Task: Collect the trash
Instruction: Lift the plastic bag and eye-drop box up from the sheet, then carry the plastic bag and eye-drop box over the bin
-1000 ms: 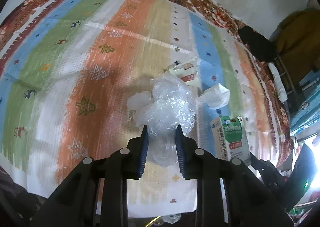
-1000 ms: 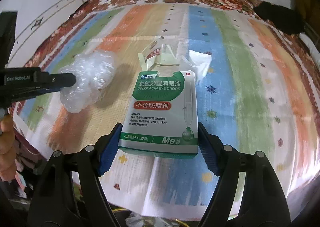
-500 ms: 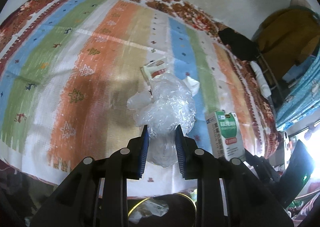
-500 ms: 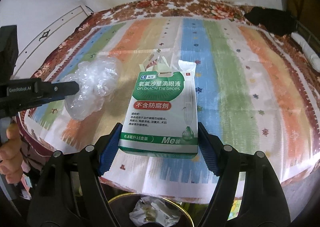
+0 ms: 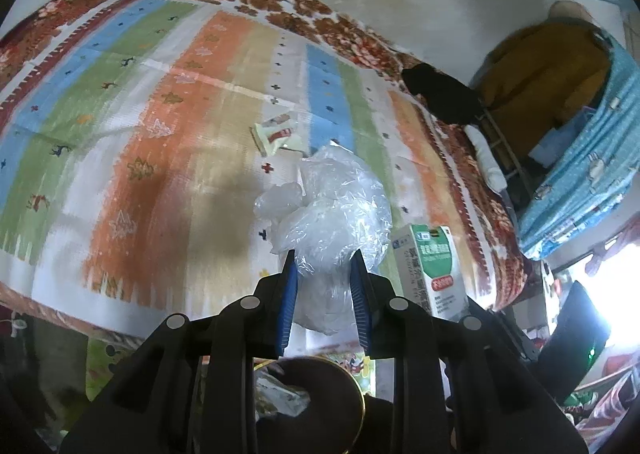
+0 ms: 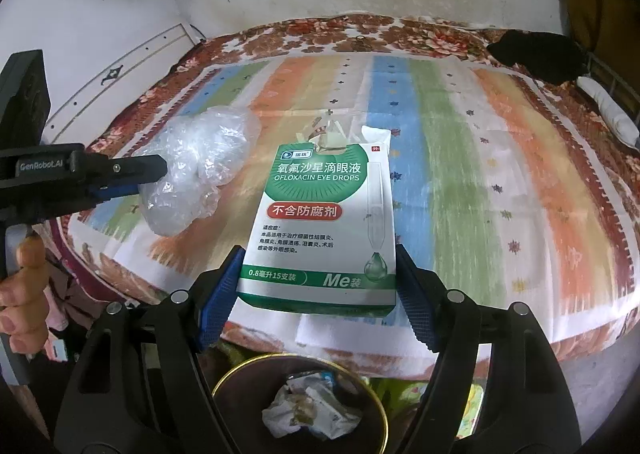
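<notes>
My left gripper (image 5: 323,266) is shut on a crumpled clear plastic bag (image 5: 336,214) and holds it in the air past the bed's near edge. It also shows in the right wrist view (image 6: 196,170). My right gripper (image 6: 318,270) is shut on a green and white eye drops box (image 6: 324,222), seen too in the left wrist view (image 5: 434,266). A round trash bin (image 6: 300,402) with crumpled paper in it stands on the floor below both grippers. A torn small carton (image 5: 276,134) and a white tissue (image 6: 376,134) lie on the striped bed cover.
The bed (image 6: 480,174) with a striped cover fills the middle. A black cloth (image 6: 536,54) lies at its far right corner. A white wall runs behind. A chair with a yellow garment (image 5: 544,66) and blue fabric (image 5: 580,158) stand to the right.
Both grippers have pulled back from the bed with their loads. The trash bin has come into view beneath them.
</notes>
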Available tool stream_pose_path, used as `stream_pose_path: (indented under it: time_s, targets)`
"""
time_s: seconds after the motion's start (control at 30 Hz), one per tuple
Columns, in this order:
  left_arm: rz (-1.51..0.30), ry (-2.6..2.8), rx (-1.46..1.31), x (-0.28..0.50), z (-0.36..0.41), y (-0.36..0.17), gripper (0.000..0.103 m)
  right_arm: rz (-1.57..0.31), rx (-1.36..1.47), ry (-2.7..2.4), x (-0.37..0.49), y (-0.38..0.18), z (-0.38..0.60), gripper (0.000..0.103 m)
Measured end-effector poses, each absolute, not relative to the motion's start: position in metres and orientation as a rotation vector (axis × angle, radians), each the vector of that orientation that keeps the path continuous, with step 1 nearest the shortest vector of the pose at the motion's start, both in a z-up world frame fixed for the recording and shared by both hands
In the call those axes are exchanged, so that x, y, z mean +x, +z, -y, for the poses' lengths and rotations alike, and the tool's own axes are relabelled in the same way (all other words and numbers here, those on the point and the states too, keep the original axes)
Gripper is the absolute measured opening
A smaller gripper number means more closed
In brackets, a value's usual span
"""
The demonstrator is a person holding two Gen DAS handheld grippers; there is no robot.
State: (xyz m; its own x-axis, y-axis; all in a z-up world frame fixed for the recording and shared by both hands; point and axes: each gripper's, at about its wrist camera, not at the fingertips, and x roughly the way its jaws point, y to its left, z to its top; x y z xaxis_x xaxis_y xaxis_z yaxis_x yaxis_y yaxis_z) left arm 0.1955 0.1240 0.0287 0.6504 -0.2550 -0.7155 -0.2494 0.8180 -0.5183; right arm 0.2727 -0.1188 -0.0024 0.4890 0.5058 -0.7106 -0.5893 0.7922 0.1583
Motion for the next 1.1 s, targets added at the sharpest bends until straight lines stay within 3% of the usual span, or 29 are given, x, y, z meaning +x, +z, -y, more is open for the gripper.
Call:
stream_pose_path:
  time_s: [1.1]
  targets:
    - [-0.832,-0.152,-0.534,0.077,-0.044,0.011,0.025,-0.92,0.027,0.775,0.166,-0.038,0.208,0.069]
